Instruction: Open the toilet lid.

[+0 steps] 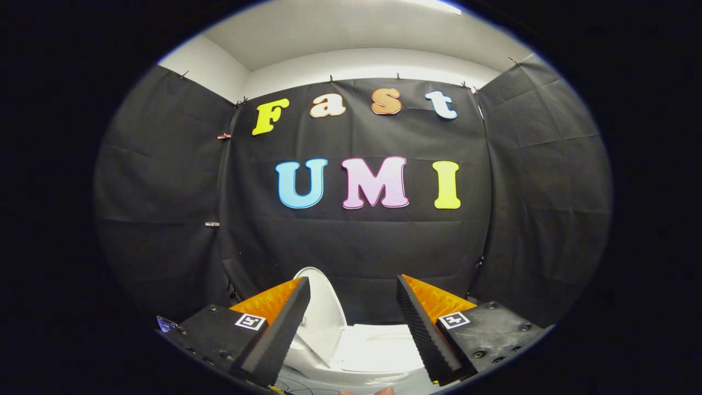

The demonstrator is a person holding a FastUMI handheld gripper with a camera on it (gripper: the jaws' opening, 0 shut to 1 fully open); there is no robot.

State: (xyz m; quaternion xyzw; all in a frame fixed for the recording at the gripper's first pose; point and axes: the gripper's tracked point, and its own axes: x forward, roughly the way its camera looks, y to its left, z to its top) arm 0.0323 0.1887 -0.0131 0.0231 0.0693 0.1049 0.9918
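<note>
A white toilet (351, 351) sits low against the black cloth wall (356, 241), just ahead of the tool (354, 291). Its lid (323, 307) stands raised, tilted back beside one finger. The tool's fingers are spread wide, holding nothing, with the toilet between them.

White toilet (351, 351) on pale floor (299, 381).

Black cloth (356, 241) hangs creased on three sides beneath a white wall (362, 63) and ceiling (340, 27).
</note>
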